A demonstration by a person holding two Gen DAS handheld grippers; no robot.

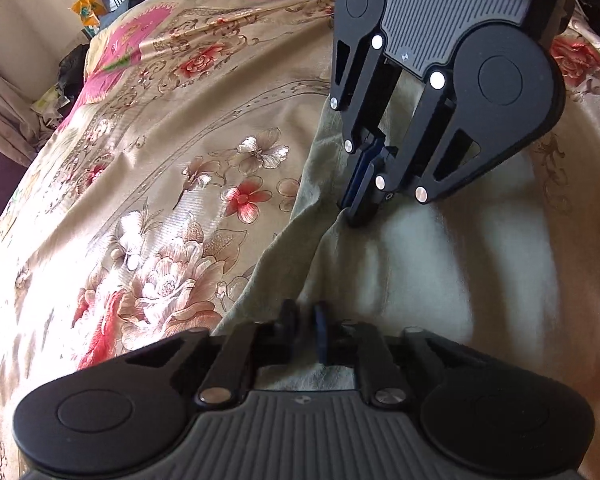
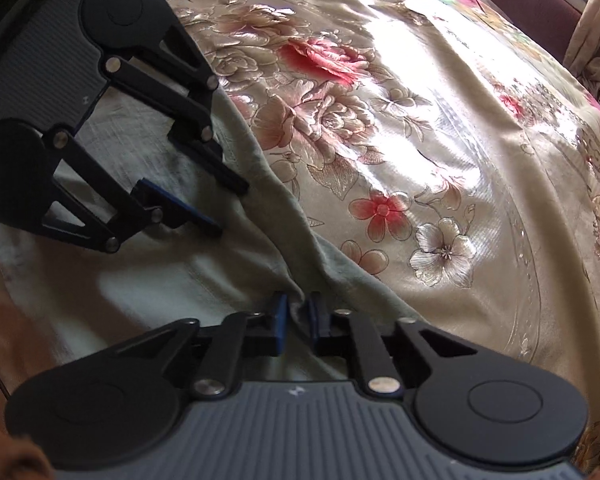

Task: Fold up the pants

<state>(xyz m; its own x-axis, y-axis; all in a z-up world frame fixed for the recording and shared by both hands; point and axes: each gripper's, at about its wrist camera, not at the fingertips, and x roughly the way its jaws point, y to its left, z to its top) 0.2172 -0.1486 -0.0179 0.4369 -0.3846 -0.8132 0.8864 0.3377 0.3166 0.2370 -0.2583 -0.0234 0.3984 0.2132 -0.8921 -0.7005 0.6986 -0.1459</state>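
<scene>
Left wrist view shows us each hand-held gripper, left and right, pinching the edge of soft, light, limp pants, which should drape when lifted.

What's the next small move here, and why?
Probably lift both grippers together and carry the edge across. The left gripper and right gripper are each shut on the same edge of the pale green pants, which lie flat on the floral bedspread, not yet folded.
</scene>
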